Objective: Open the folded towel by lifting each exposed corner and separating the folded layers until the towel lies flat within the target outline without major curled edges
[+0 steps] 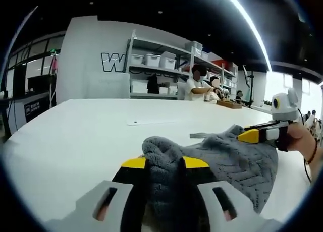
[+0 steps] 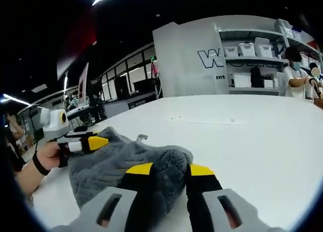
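grey herringbone-textured towel (image 1: 222, 156), white table (image 1: 81, 136), yellow-tipped black-and-grey tongs (image 1: 165, 164)

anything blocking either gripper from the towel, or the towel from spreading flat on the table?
Nothing visible. The left gripper and right gripper each have gray towel bunched between their jaws. The white table around it looks bare; no target outline is clearly discernible.
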Tool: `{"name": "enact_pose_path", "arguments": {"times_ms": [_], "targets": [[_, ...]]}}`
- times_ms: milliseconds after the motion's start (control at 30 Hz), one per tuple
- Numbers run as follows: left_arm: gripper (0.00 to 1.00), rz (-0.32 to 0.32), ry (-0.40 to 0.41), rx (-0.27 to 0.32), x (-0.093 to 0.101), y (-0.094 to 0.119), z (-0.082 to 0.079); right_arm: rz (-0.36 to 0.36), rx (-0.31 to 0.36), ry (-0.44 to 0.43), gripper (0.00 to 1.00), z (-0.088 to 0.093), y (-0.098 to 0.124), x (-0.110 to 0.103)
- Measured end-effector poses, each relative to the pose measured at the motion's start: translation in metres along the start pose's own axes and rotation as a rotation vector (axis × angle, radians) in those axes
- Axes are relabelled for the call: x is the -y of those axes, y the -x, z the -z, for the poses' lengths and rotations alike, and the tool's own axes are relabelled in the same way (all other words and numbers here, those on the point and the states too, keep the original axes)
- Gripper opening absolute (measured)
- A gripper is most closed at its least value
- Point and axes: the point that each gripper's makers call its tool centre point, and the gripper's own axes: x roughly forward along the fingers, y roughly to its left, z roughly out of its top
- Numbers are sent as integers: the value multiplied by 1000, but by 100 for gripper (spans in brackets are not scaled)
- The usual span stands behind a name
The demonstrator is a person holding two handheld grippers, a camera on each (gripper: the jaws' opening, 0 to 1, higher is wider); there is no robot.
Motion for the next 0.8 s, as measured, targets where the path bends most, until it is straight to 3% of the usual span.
{"name": "enact_pose_path", "arguments": {"times_ms": [200,433,800], "targets": [[9,6,6,11,-1,0,-1,9,7,8,10,0,0,0],[7,25,39,37,-1,3,-1,39,22,-1,2,0,1,3],[4,44,52,71,-3,7,-2,33,41,-17,0,-4,5,-1]]}}
